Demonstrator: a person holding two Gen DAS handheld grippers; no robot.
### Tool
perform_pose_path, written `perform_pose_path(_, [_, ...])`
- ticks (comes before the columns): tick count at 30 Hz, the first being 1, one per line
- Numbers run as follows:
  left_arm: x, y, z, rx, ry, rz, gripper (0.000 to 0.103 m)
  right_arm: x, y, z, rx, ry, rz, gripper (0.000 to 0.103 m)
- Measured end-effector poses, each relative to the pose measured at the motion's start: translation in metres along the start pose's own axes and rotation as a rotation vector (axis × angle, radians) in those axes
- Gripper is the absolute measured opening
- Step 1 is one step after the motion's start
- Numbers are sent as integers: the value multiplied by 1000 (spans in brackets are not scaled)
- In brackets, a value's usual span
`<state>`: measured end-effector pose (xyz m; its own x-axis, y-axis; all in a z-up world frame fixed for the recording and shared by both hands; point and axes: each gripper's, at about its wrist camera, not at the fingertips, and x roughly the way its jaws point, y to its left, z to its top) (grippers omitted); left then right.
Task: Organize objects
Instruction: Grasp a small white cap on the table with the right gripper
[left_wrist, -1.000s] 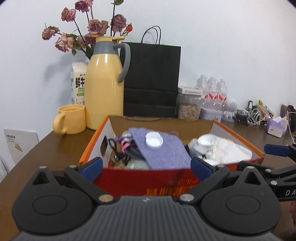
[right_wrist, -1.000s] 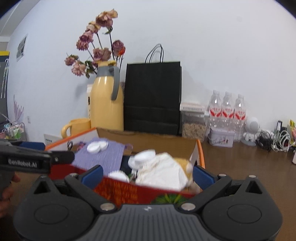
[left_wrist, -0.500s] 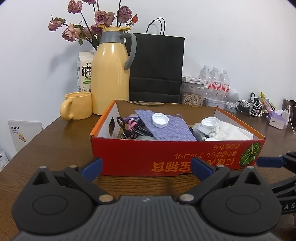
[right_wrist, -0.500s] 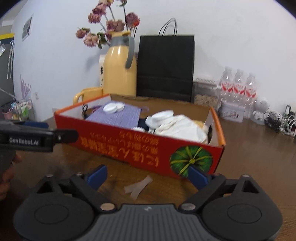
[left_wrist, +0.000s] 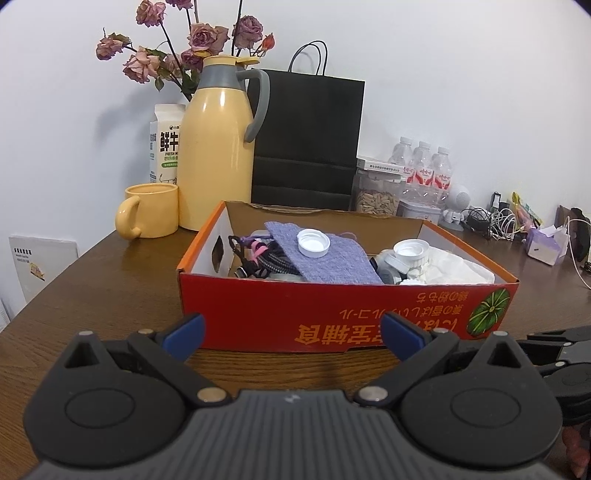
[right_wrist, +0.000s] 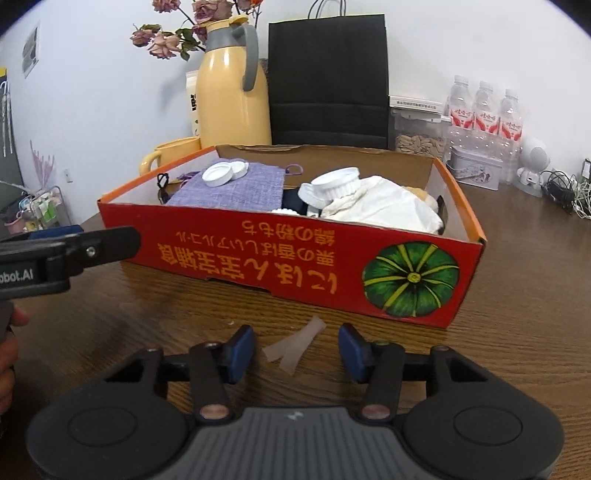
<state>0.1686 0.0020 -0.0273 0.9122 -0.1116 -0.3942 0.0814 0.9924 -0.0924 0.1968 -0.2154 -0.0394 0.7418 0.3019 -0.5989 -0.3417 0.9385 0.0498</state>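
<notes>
A red cardboard box (left_wrist: 332, 314) sits on the wooden table, holding a purple cloth (left_wrist: 325, 258), white caps (left_wrist: 313, 242), a white crumpled sheet (right_wrist: 384, 206) and cables. My left gripper (left_wrist: 291, 332) is open in front of the box's near wall with nothing between its fingers. My right gripper (right_wrist: 297, 349) points down at the table before the box (right_wrist: 295, 254). Its jaws are closing on either side of a small translucent strip (right_wrist: 308, 334) that lies flat on the wood, and the pads stand apart from it. The left gripper (right_wrist: 74, 243) shows at the left edge of the right wrist view.
Behind the box stand a yellow thermos (left_wrist: 218, 147), a yellow mug (left_wrist: 149, 210), a milk carton (left_wrist: 166, 140), a black paper bag (left_wrist: 306, 140), dried roses, a seed jar (left_wrist: 376, 195), water bottles (left_wrist: 424, 173) and tangled cables (left_wrist: 495, 221). A hand (right_wrist: 7, 354) holds the left gripper.
The box, close between both grippers' fingers a second ago, now stands farther off on the table. The right view has tipped down to the strip, and its jaws have narrowed around it.
</notes>
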Motion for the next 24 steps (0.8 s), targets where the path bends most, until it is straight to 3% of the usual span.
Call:
perform_pose_path(9, [1,-1,-1,2,6,3,103,-1,4,0,-22,-4,-38,9])
perform_pose_path(13, [0,0,-2,2,6,2,103,-3,5,0,-20,-16,-55,6])
perform_pose_path(24, [-5,0,3,-14,-21,-8,103,-37,6,-6,-18,-193,-69,5])
